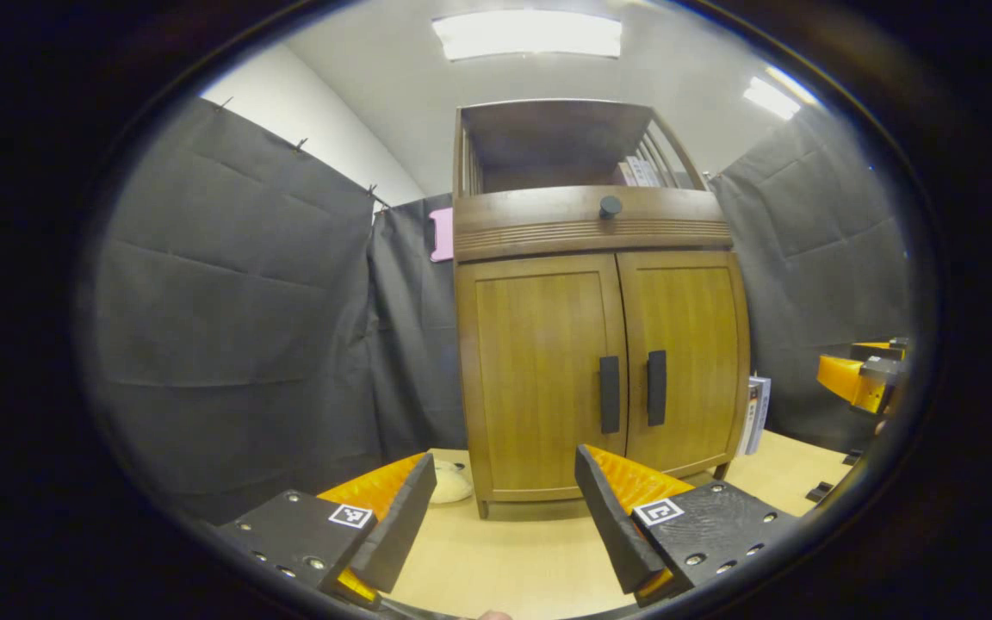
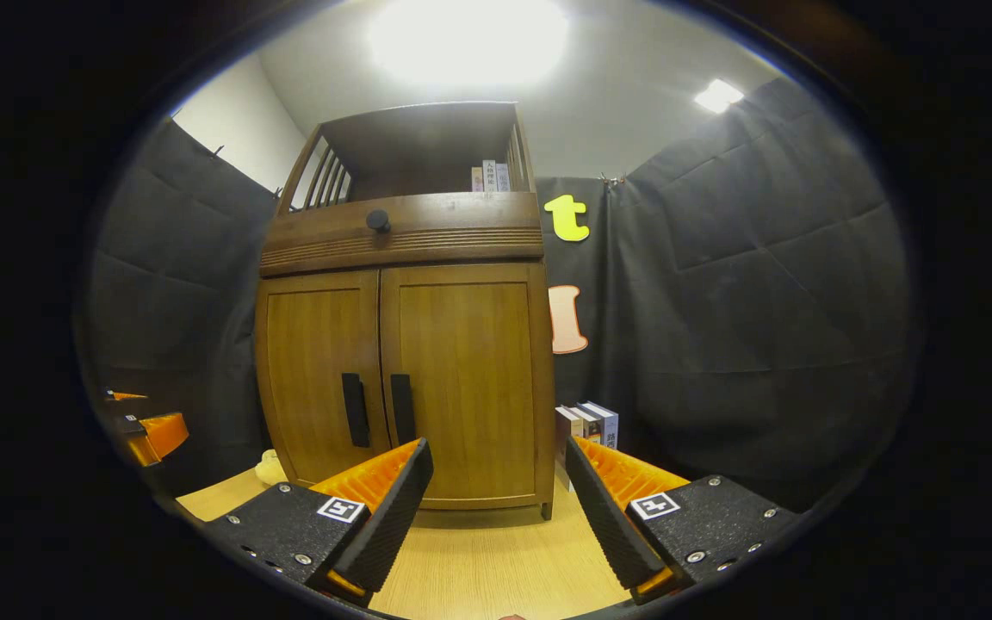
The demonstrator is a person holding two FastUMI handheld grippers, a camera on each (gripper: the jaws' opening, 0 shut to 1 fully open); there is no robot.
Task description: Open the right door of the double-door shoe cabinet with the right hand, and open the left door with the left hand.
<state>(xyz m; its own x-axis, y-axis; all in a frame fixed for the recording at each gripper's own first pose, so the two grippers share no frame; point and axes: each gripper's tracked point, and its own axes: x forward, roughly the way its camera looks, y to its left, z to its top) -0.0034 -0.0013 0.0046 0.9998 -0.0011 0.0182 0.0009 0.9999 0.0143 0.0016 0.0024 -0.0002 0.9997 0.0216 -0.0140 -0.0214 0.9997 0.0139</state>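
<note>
Straight ahead at twelve o'clock we see the shoe cabinet [image 1: 599, 344] standing on the desk [image 1: 496, 560], its left door [image 1: 539, 379] and right door [image 1: 685, 362] both closed, dark handles side by side at the centre seam. Our left gripper [image 1: 505, 504] and right gripper [image 2: 496, 495] hang short of it, jaws spread wide, holding nothing. Books [image 2: 586, 426] stand at the cabinet's three o'clock.
</note>
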